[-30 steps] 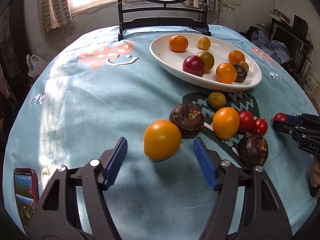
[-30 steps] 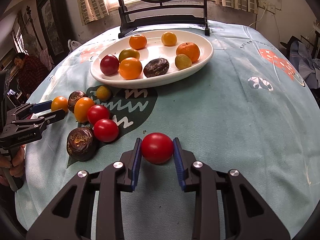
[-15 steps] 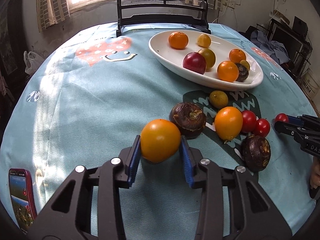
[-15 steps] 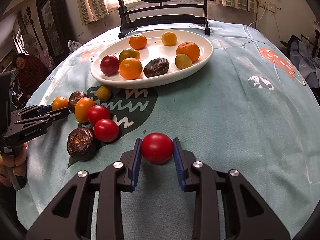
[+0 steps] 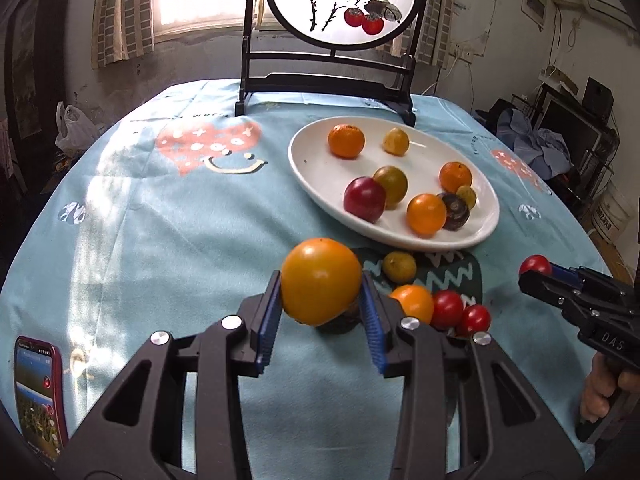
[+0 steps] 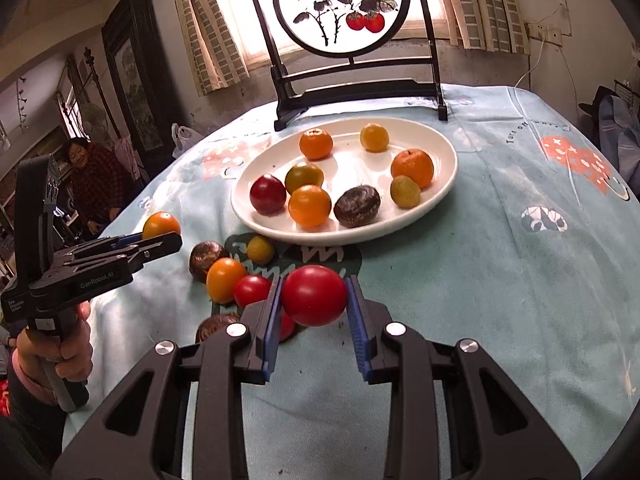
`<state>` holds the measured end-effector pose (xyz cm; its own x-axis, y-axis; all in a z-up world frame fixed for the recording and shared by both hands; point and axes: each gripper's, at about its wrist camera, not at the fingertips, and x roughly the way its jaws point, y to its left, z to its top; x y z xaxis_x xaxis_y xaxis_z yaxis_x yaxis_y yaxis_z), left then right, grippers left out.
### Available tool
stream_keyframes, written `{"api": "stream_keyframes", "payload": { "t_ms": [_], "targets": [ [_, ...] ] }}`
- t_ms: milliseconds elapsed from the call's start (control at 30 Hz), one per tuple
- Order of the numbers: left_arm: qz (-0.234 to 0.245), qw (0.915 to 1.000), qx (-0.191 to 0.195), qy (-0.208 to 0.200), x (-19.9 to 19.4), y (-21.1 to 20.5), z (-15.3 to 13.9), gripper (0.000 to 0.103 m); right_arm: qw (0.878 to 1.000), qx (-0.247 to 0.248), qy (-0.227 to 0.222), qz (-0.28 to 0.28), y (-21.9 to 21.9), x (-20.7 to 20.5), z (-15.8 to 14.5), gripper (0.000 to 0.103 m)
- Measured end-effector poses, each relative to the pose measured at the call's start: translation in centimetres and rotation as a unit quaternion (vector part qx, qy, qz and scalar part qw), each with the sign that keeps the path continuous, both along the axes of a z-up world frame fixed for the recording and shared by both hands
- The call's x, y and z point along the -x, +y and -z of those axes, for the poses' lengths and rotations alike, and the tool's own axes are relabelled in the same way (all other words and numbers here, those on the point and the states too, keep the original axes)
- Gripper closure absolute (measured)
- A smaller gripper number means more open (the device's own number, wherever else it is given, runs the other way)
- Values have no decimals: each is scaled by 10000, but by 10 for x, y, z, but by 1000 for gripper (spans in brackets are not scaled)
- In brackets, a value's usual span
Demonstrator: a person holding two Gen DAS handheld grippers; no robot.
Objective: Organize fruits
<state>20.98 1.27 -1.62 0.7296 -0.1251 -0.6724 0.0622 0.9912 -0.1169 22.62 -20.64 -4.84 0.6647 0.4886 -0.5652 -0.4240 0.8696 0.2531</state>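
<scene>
Looking along the left gripper (image 5: 320, 312), its blue fingers (image 5: 267, 328) were clamped on a big orange fruit (image 5: 321, 280), held above the tabletop (image 5: 160, 240) with a dark fruit partly hidden under it. Just beyond lay a small greenish fruit (image 5: 399, 267), another orange fruit (image 5: 414, 302) and two red tomatoes (image 5: 460, 312) touching one another. The white plate (image 5: 316, 164) farther back held eight fruits, among them a dark red one (image 5: 365, 199). The right gripper (image 5: 538, 276) showed at the right edge, gripping a red tomato (image 5: 535, 265). A phone (image 5: 38, 396) lay at the near left.

From the right gripper's (image 6: 314, 300) own camera, its fingers (image 6: 358, 320) were pressed on the same red tomato (image 6: 314, 295), raised over the cloth. The plate (image 6: 444, 184) sat ahead, and loose fruits lay left of it, including a brown fruit (image 6: 206, 255). The left gripper (image 6: 156, 240) appeared at left, holding the orange fruit (image 6: 161, 224). A framed round screen (image 6: 344, 8) stood behind the plate.
</scene>
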Motion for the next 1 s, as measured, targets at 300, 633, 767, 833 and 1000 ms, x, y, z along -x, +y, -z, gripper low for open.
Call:
{"api": "stream_keyframes", "payload": {
  "t_ms": [300, 633, 767, 833, 1000],
  "targets": [
    [240, 9997, -43, -45, -61, -35, -23, 65, 9955, -342, -464, 751, -11, -56, -21, 72],
    [200, 9994, -128, 237, -124, -49, -9, 64, 9970, -210, -191, 713, -6, -112, -3, 70],
    [-71, 9999, -112, 15, -112, -39, -19, 11, 9962, -105, -253, 821, -7, -107, -9, 51],
    [-88, 9996, -231, -165, -98, -33, -30, 10, 9966, -256, -326, 710, -10, -97, -17, 51],
    [-400, 9965, -547, -489, -61, -14, -38, 2, 9984, -529, -45, 176, -2, -68, -23, 49]
  ]
}}
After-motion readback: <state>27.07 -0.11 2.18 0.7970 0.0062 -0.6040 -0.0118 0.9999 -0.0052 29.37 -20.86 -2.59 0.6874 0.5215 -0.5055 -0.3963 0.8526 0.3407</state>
